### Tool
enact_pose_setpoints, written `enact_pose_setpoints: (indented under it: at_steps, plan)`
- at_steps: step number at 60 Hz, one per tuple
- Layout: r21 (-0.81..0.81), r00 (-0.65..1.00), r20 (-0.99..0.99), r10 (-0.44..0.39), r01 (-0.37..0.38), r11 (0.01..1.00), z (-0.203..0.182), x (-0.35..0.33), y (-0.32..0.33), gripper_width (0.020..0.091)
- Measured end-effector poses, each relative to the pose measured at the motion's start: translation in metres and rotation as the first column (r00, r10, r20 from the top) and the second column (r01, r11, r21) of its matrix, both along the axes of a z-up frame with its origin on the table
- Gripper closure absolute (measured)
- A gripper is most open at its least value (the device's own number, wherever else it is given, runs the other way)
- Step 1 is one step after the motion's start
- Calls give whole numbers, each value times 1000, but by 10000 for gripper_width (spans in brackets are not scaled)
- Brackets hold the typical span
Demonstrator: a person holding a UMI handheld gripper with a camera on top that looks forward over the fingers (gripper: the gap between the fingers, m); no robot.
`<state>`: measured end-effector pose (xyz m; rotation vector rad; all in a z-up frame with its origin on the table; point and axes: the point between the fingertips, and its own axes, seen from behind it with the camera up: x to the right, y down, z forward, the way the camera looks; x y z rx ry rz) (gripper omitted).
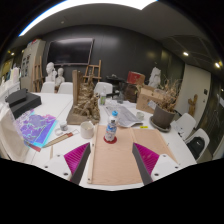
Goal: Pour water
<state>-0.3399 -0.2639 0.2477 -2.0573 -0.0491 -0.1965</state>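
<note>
— Where's the water bottle (111,127)?
— Centre of frame, upright on the table (60,108), beyond the gripper (112,161), jaws spread, empty.
— Handling?
— Probably light, slippery, crushable plastic; grip mid-body.

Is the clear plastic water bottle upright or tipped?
Upright: the clear plastic water bottle stands on the table, cap on top, just beyond the open hand-held gripper.

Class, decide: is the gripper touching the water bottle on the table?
Apart. The gripper view shows the open gripper short of the water bottle, with bare board visible between its fingertips and the bottle.
</note>
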Motion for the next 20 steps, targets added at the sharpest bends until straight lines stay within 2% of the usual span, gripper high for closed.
enact_pose_setpoints:
  at_steps: [20]
  plan:
    - [-27, 999, -54, -7, 5, 1000, -2, -6, -20, 252]
